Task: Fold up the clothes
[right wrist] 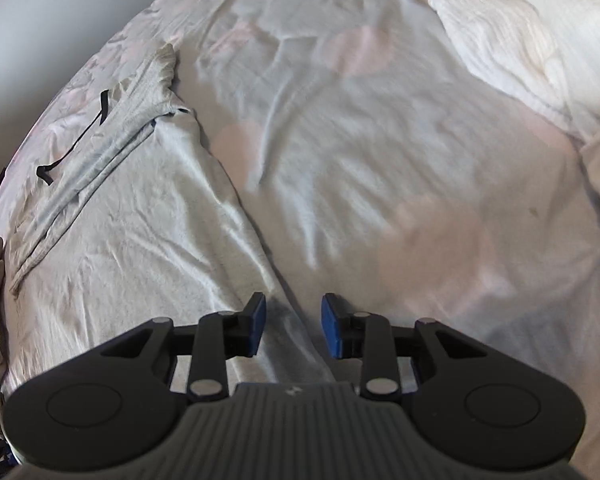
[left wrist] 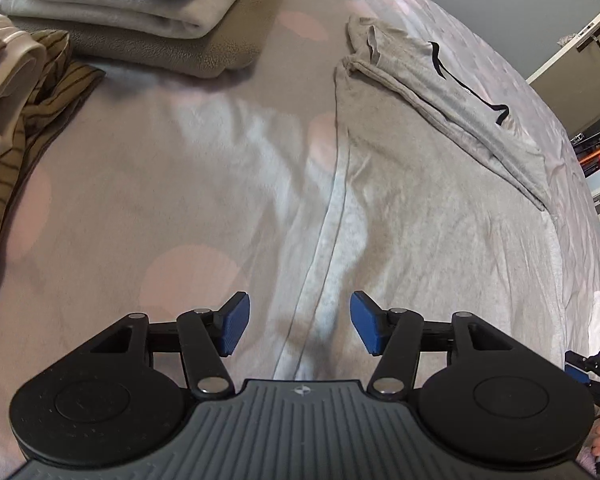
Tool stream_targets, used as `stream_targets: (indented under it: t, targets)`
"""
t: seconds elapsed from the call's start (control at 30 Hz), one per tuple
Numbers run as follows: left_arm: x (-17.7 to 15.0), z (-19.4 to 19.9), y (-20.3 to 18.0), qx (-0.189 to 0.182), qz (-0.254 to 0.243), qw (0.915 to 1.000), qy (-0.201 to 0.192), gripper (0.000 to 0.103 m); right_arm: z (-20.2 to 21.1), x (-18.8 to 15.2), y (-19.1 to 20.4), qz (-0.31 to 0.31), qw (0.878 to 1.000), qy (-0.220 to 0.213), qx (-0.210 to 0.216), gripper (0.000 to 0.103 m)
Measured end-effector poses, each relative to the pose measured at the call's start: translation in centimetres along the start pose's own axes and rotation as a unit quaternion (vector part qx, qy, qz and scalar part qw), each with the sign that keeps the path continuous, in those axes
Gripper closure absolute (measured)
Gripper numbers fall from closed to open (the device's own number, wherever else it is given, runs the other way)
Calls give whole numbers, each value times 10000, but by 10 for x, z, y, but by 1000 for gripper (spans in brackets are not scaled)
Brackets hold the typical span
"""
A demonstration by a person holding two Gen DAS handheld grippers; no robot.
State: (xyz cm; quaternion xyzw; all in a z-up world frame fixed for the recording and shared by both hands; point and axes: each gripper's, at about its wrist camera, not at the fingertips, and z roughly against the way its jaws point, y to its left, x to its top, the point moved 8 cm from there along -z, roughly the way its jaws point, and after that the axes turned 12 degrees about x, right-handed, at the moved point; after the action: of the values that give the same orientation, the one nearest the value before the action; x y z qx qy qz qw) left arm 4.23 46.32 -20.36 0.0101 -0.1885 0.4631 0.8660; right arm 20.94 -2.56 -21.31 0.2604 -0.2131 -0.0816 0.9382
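Soft, even daylight without glare, faint shadows under both tools on the bedspread, sharp focus in the left view, motion blur smearing the right view's middle and right, strong fisheye bending and dark corners at every edge.

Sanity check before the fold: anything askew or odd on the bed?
The grey cotton garment lies flat, but its sleeve is bunched in ridges along the far edge, with a loose black drawstring trailing over it. Nothing is spilled or damaged.
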Motion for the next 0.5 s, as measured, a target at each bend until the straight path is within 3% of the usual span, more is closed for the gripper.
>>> stream_targets:
  t: [0.13, 0.2, 0.27, 0.3, 0.37, 0.4, 0.5]
  targets:
    - [-15, -8, -9, 76, -337, 9988, 335, 50, 2, -5, -4, -44, 9997, 159, -182, 68]
    - [-23, -15, -14, 240, -607, 9965, 528, 65, -3, -8, -7, -60, 9989, 376, -285, 68]
    - [-27, -17, -18, 345, -833, 9944, 552, 91, -7, -10, -9, -71, 9980, 523, -352, 69]
    - [-27, -15, -20, 298, -877, 9944, 512, 95, -7, -11, -9, -78, 9977, 570, -372, 69]
    - [-26, -6, -19, 139, -819, 9959, 354, 99, -4, -14, -8, -112, 9977, 590, -323, 79]
    - [-23, 1, -17, 0, -684, 9974, 213, 100, -2, -15, -7, -129, 9978, 589, -277, 97]
    - [-18, 21, 0, -243, -84, 9996, -65, 100, 8, -16, -9, -252, 9982, 493, -209, 100]
